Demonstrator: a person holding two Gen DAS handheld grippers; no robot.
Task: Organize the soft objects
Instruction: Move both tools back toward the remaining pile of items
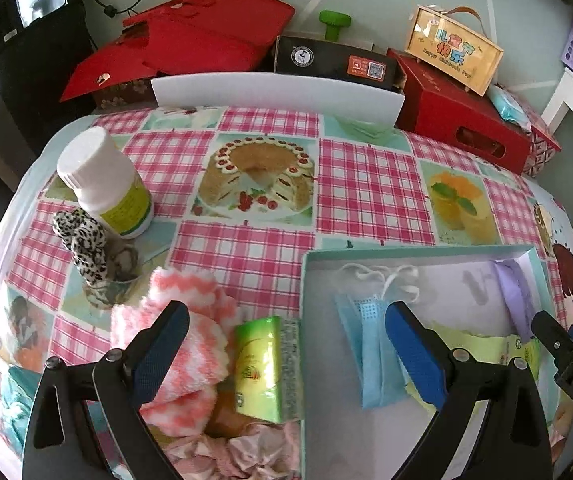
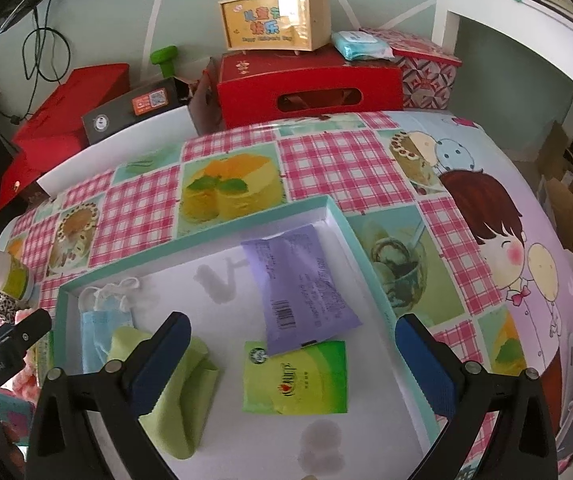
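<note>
- A shallow teal-rimmed cardboard box with a white floor point(image 2: 338, 216) lies open on the desk.
- A blue pleated face mask with white ear loops point(image 2: 100, 330) lies flat in the box's left part.
- A folded light-green cloth point(image 2: 184, 396) lies just beside the mask, overlapping its edge.
- A purple plastic packet with a barcode point(image 2: 306, 280) lies tilted mid-box, its lower end over a green tissue packet point(image 2: 296, 380).
- Outside the box, on its left: a pink-and-white zigzag fluffy towel point(image 1: 190, 344), a green tissue pack point(image 1: 264, 368) touching the box wall, a crumpled pale-pink fabric point(image 1: 242, 452) and a leopard-print scrunchie point(image 1: 82, 240).
</note>
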